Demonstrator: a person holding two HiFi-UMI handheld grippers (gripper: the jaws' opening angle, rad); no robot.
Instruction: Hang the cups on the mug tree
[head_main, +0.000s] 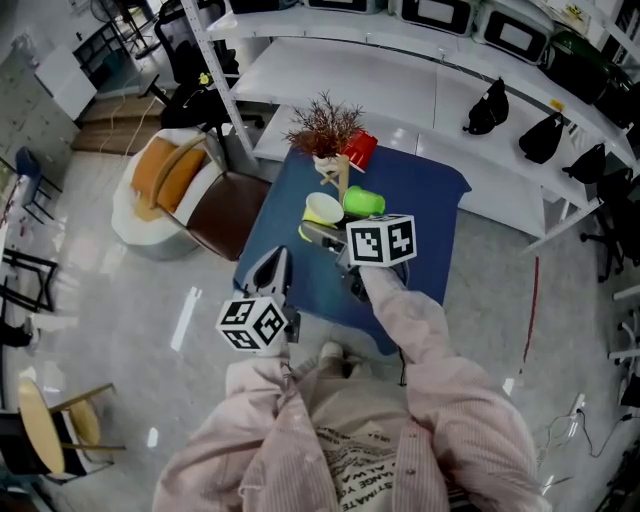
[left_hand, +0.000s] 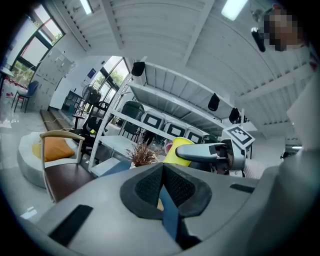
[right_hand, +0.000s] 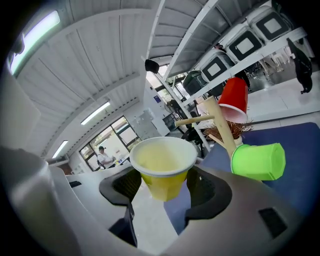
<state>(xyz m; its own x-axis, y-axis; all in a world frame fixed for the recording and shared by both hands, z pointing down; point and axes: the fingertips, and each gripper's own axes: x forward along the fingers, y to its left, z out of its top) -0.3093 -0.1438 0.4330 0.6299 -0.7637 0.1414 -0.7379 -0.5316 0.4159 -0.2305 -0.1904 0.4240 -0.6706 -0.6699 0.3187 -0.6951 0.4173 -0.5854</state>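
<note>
A wooden mug tree (head_main: 340, 176) stands at the far side of the blue table (head_main: 425, 235). A red cup (head_main: 360, 150) hangs high on it, and a green cup (head_main: 363, 202) hangs lower on its right. My right gripper (head_main: 322, 233) is shut on a yellow cup (head_main: 322, 210), held upright just left of the tree. In the right gripper view the yellow cup (right_hand: 164, 167) sits between the pads, with the green cup (right_hand: 258, 161), red cup (right_hand: 235, 100) and tree (right_hand: 220, 125) to its right. My left gripper (head_main: 272, 266) hovers shut and empty at the table's near left corner.
A pot of dried twigs (head_main: 322, 125) stands behind the tree. A brown chair (head_main: 215, 205) with an orange cushion sits left of the table. White shelving (head_main: 420, 80) with dark bags runs behind it. The person's striped sleeves fill the bottom of the head view.
</note>
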